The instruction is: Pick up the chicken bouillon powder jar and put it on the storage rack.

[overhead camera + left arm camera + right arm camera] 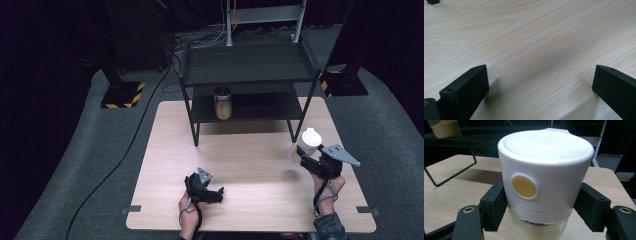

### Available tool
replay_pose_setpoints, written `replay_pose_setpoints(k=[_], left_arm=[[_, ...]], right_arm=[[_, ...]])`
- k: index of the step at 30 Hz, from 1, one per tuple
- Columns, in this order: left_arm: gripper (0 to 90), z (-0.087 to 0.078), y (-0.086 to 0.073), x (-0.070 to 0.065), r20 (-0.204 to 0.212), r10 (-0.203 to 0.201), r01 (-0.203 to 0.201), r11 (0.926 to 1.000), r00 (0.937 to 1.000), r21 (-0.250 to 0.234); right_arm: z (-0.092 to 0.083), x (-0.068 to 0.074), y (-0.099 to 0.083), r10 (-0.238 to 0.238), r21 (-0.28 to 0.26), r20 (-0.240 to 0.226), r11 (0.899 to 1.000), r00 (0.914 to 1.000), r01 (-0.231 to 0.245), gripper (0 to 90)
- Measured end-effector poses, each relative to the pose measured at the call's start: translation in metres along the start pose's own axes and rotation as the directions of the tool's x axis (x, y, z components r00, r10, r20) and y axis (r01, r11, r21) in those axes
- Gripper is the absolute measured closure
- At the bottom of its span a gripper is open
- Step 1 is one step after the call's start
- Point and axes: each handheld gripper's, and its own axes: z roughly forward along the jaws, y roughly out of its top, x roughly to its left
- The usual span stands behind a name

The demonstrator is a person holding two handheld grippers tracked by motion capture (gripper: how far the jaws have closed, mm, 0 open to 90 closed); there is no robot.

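Right fingers (599,207): clamped on the white-lidded jar (544,175), pads just under the lid.
Jar position: held upright over the counter's (240,165) right side, near the black shelf (250,65).
Left fingers (466,87): spread wide, empty, low over bare counter.
Risk: smooth glass could slip down through the pads.
Risk: jar may clip the shelf's leg on the way in.
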Motion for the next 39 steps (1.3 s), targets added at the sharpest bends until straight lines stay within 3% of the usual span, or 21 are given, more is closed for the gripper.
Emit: replay_pose_setpoints(k=[14, 39], left_arm=[[0.2, 0.0, 0.0, 0.001, 0.004, 0.0, 0.0, 1.0, 1.0, 0.001], [0.2, 0.0, 0.0, 0.0, 0.004, 0.004, -0.004, 1.0, 1.0, 0.0]], right_arm=[[0.002, 0.004, 0.008, -0.009, -0.003, -0.033, 1.0, 0.9994, 0.009, 29.6], [0.001, 0.013, 0.026, -0.032, -0.011, -0.043, 0.999, 0.9986, 0.031, 29.6]])
